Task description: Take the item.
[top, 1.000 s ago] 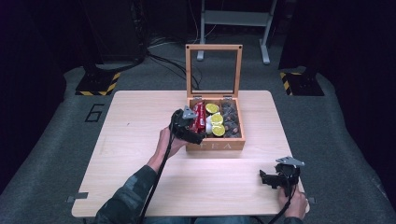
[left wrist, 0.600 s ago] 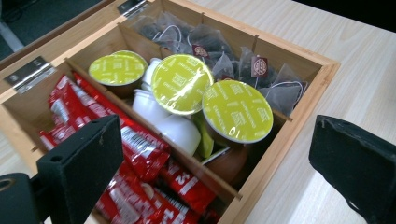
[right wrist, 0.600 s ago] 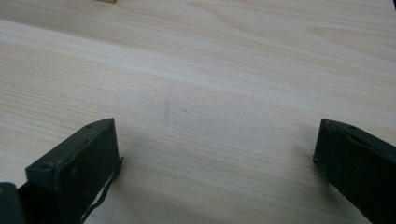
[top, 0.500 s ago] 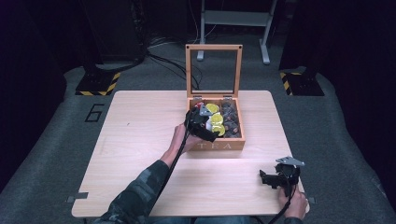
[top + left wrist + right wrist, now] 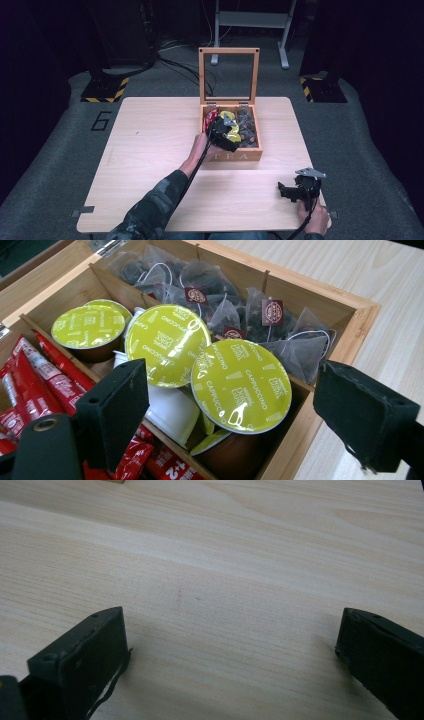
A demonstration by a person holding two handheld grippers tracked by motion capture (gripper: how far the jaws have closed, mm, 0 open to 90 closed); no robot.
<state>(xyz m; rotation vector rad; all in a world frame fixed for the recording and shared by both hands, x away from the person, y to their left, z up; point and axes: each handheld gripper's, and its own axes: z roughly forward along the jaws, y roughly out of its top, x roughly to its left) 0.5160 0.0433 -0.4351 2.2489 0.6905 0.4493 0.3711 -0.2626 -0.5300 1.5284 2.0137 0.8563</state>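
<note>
Left gripper view: left hand-held gripper [image 5: 230,415] spread wide above capsules [image 5: 241,385], seemingly untouched.

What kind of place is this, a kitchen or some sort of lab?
Most likely a lab or recording studio, not a kitchen: dark surroundings, hazard-striped stand bases on grey carpet, loose cables on the floor, and one bare wooden table holding only a tea box.
</note>
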